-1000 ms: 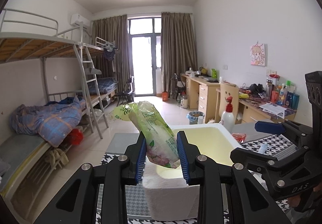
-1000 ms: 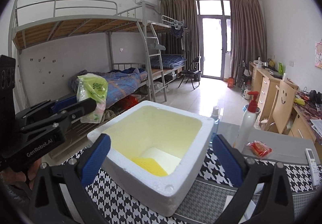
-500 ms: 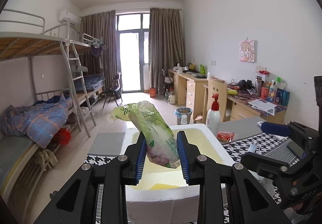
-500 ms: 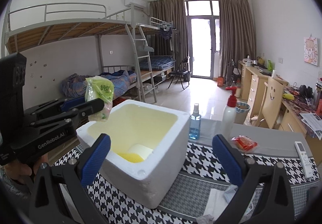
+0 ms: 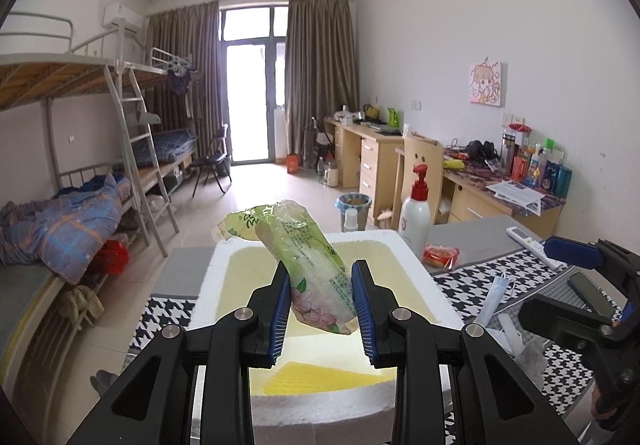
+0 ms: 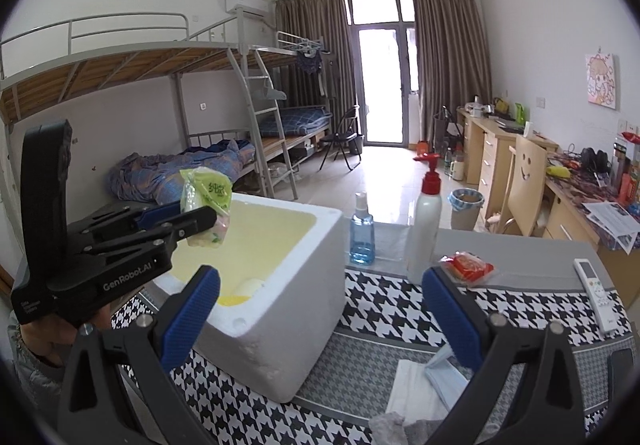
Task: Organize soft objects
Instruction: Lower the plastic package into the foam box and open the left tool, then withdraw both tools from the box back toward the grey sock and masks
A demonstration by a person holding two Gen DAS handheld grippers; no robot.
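My left gripper [image 5: 320, 309] is shut on a green plastic tissue pack [image 5: 308, 269] and holds it tilted above the open white foam box [image 5: 208, 285]. The same pack [image 6: 206, 201] shows over the box [image 6: 296, 305] in the right wrist view. A yellow sponge [image 5: 320, 381] lies inside the box. My right gripper [image 6: 320, 313] is open and empty, to the right of the box above the houndstooth cloth [image 6: 520, 309]. A blue face mask [image 6: 444, 369] and white tissue [image 6: 412, 393] lie on the cloth near it.
A pump bottle [image 6: 426, 229], a blue spray bottle [image 6: 362, 233], a red snack packet [image 6: 466, 265] and a white remote [image 6: 596, 293] stand or lie behind and right of the box. A phone [image 5: 592, 293] lies at the right. Bunk beds fill the left side.
My left gripper has moved forward and down with the tissue pack, now over the box opening. My right gripper has drawn back to the right, away from the box.
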